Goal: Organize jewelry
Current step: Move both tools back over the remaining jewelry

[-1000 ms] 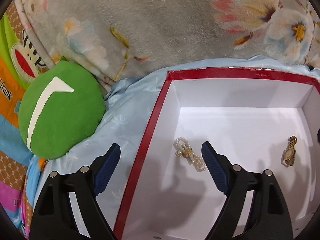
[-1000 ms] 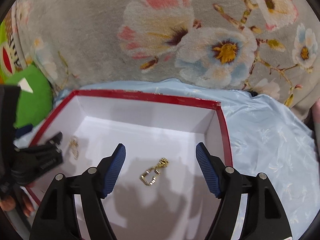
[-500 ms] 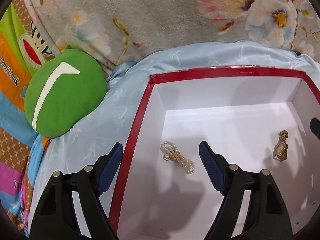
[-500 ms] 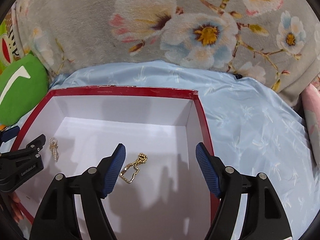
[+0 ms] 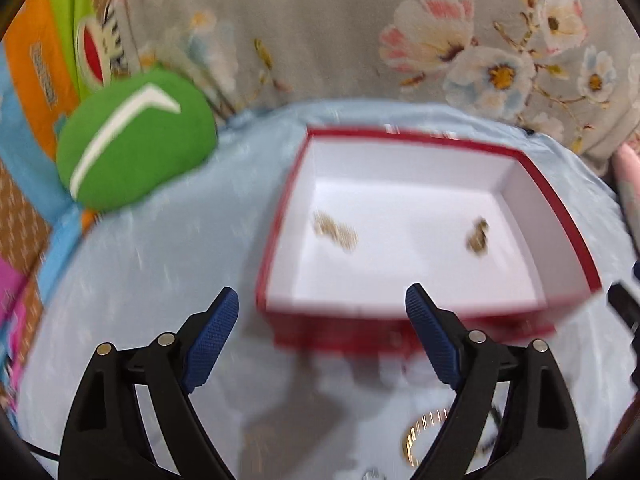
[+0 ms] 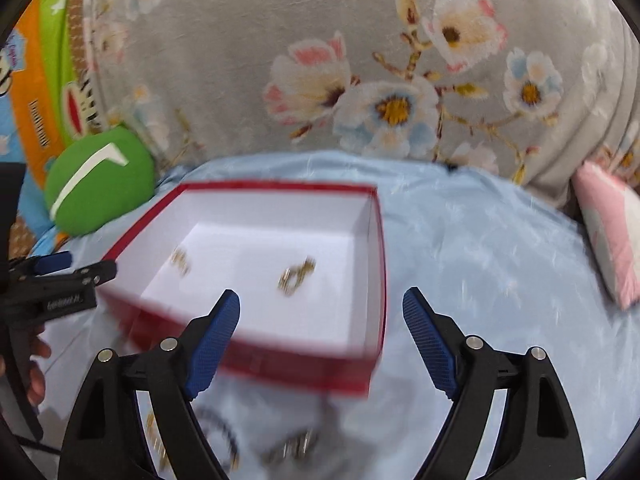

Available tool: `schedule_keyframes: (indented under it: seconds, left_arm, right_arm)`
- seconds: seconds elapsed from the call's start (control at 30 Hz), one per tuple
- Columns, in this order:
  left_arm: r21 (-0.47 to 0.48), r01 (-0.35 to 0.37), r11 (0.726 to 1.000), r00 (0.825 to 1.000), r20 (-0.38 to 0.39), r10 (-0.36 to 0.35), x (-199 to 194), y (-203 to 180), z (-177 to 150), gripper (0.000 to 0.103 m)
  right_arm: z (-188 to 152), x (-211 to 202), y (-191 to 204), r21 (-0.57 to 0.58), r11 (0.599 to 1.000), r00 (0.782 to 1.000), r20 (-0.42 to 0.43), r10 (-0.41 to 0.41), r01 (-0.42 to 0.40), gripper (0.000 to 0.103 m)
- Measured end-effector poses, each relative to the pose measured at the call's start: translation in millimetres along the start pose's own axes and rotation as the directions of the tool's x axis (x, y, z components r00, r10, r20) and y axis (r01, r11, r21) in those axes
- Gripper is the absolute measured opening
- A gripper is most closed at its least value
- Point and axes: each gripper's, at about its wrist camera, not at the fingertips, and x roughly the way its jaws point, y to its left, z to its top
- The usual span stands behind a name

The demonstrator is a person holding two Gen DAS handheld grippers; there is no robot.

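Hovering wide open and empty, the left tool (image 5: 322, 312) and right tool (image 6: 321, 314) face a red box (image 6: 360, 376) on blue cloth (image 6: 480, 260); two gold pieces (image 6: 296, 274) lie inside, more jewelry (image 6: 294, 446) waits outside.

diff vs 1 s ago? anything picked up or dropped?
Both grippers pulled back from over the red box: left gripper and right gripper now sit before its near wall, open and empty. More jewelry on the blue cloth came into view. The two pieces in the box, pearl piece and gold piece, stayed put.
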Motion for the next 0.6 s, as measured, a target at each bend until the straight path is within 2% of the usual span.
schedule_keyframes:
  seconds: [0.1, 0.27, 0.4, 0.6]
  left_arm:
    - [-0.038, 0.045, 0.998, 0.995, -0.083, -0.048, 2.7, 8.7, -44.8, 0.083]
    - [-0.081, 0.042, 0.996, 0.989, -0.140, -0.053, 3.9, 10.2, -100.8, 0.083]
    - [-0.091, 0.050, 0.995, 0.988, -0.143, -0.063, -0.1, 8.9, -122.4, 0.083]
    - [-0.095, 0.055, 0.994, 0.990, -0.128, -0.067, -0.2, 12.6, -136.6, 0.083]
  right_arm:
    - [-50.0, -13.6, -4.4, 0.061, 0.998, 0.998, -0.058, 0.023, -0.020, 0.081]
    - [-93.9, -8.3, -6.3, 0.151, 0.988, 0.990, -0.133, 0.053, -0.033, 0.065]
    - [-99.0, 3.7, -0.1, 0.151, 0.988, 0.987, -0.154, 0.044, -0.020, 0.060]
    - [-86.7, 24.4, 6.9, 0.128, 0.991, 0.987, -0.162, -0.003, 0.024, 0.059]
